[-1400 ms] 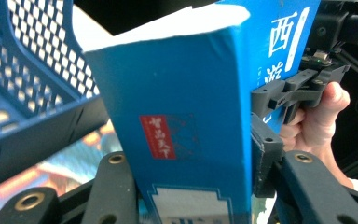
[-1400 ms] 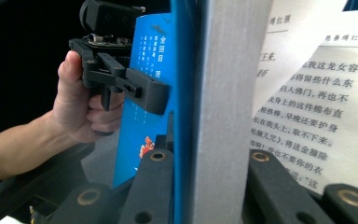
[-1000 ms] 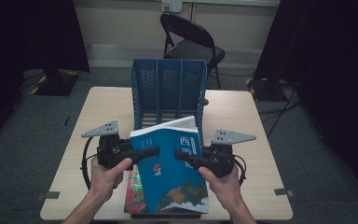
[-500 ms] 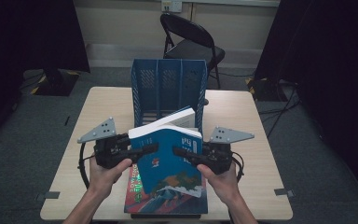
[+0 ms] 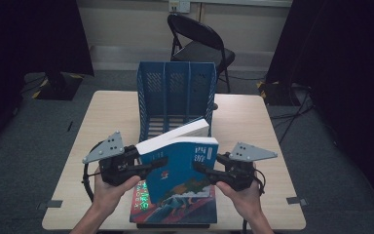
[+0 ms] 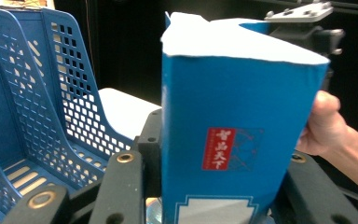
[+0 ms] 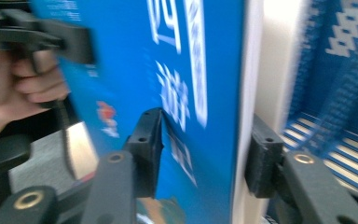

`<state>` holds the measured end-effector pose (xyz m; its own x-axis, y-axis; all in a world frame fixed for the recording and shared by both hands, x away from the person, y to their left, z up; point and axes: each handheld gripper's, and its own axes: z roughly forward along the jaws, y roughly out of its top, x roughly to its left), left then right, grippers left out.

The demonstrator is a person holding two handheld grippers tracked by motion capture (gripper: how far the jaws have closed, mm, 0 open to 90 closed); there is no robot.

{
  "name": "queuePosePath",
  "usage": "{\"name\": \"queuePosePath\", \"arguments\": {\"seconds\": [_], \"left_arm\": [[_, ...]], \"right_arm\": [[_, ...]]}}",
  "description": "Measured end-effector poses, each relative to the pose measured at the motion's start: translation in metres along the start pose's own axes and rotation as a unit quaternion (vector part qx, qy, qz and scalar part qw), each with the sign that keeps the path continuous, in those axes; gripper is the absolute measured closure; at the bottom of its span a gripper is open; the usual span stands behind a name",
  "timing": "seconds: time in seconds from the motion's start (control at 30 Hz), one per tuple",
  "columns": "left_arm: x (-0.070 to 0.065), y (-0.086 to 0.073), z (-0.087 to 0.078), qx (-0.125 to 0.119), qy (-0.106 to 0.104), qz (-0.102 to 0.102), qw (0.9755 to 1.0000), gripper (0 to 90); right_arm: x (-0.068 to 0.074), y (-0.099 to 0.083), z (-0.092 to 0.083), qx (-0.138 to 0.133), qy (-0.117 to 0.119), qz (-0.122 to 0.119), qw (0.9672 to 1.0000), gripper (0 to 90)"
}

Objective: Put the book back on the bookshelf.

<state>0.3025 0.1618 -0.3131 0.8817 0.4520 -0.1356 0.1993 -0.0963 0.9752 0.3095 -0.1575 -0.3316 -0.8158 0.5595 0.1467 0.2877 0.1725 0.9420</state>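
Note:
A thick blue book (image 5: pixel 182 163) stands tilted up on its lower edge in front of the blue file rack (image 5: pixel 175 92), white pages facing the rack. My left gripper (image 5: pixel 151 163) is shut on its left side; in the left gripper view my left gripper (image 6: pixel 219 158) has both jaws against the book (image 6: pixel 233 121). My right gripper (image 5: pixel 202 170) is at the book's right edge. Its jaws have just been opening and my right gripper (image 7: pixel 205 149) straddles the book (image 7: pixel 200 70) loosely, blurred by motion.
A second book (image 5: pixel 175 214) with a colourful cover lies flat on the table (image 5: pixel 253 122) under the raised one, near the front edge. The rack (image 6: pixel 37 93) has several upright slots. A folding chair (image 5: pixel 199 44) stands behind the table.
The blue book has been tipped up from lying nearly flat to steeply tilted, its top edge nearer the rack. The right gripper has shifted outward to the book's right edge.

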Motion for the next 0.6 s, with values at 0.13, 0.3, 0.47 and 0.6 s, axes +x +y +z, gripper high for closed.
{"name": "queuePosePath", "arguments": {"seconds": [0.13,0.3,0.47,0.6], "left_arm": [[-0.001,-0.001,-0.001,0.0,0.001,0.0,1.0,59.7],[-0.002,-0.002,-0.001,-0.006,0.003,-0.001,1.0,59.5],[0.002,-0.002,0.002,0.006,-0.005,-0.017,0.9998,58.3],[0.002,-0.004,0.006,0.014,-0.014,-0.016,0.9997,57.5]], "right_arm": [[-0.013,-0.006,-0.001,0.003,-0.011,0.011,0.9999,46.2],[-0.024,-0.011,0.007,0.005,0.009,0.017,0.9998,39.5],[-0.027,-0.013,0.01,0.01,0.023,0.026,0.9993,44.6],[-0.026,-0.013,0.009,0.01,0.023,0.026,0.9994,44.7]]}}
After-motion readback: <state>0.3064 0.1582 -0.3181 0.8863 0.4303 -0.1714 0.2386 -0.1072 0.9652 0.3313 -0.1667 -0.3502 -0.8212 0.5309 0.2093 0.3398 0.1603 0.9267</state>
